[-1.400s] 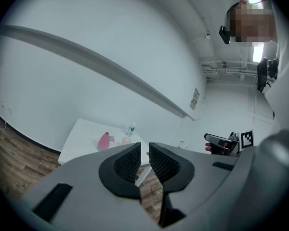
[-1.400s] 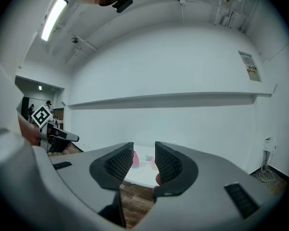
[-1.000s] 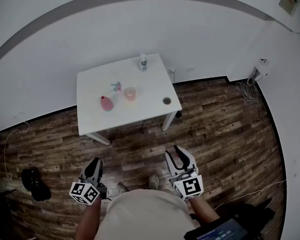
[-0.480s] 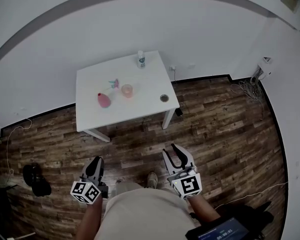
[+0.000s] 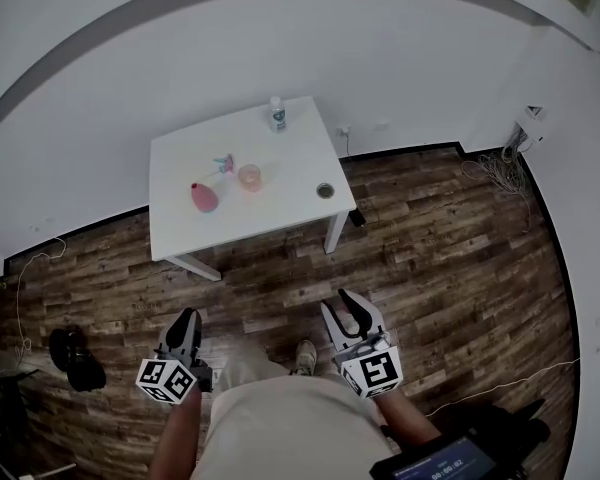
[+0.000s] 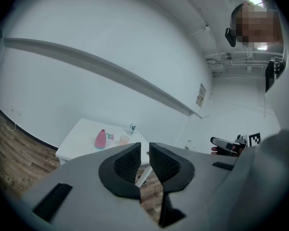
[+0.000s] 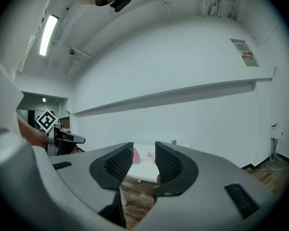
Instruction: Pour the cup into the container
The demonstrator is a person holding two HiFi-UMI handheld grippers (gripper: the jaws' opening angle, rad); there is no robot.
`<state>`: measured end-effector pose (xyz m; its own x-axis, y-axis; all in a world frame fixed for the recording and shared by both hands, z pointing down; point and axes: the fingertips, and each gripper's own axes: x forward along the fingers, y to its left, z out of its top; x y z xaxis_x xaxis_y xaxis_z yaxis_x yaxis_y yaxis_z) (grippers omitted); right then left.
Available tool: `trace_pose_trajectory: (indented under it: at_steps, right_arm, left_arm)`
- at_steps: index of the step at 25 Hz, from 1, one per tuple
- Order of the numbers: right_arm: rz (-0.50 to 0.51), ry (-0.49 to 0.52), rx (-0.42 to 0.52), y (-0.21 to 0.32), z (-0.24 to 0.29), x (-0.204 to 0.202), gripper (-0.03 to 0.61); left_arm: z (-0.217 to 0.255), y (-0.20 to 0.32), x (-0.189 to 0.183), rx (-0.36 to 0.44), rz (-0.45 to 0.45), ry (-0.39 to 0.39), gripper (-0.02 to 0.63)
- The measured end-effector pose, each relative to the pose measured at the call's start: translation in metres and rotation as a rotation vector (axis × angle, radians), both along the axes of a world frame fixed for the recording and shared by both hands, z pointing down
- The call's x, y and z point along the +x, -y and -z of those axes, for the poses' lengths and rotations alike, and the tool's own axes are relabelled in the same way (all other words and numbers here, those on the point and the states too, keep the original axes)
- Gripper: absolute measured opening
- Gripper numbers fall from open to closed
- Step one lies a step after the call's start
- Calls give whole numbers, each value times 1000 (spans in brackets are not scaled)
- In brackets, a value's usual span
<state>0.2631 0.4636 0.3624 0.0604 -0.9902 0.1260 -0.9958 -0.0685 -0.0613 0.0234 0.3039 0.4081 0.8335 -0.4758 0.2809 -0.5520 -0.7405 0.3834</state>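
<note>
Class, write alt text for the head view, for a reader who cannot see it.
Seen from above, a person stands on a wood floor holding the left tool and right tool, both empty, pointed toward a white table ahead. On it stand a pink cup, a pink bottle and a small white bottle.
</note>
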Motion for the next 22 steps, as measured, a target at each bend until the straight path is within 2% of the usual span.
trace_pose_trajectory:
  at_steps: [5,10,22]
  right_arm:
    - [26,9,-21,5,-10,-2,129]
    - [47,9,-50,30,-16,-9,130]
    - [3,-17,-78,129,-13,3,132]
  left_arm:
    - [-10,-3,-3,-30,6,-5,61]
    - [-15,15,-2,-42,-5,-16,61]
    - [-24,116,22,-55,-94,-33,61]
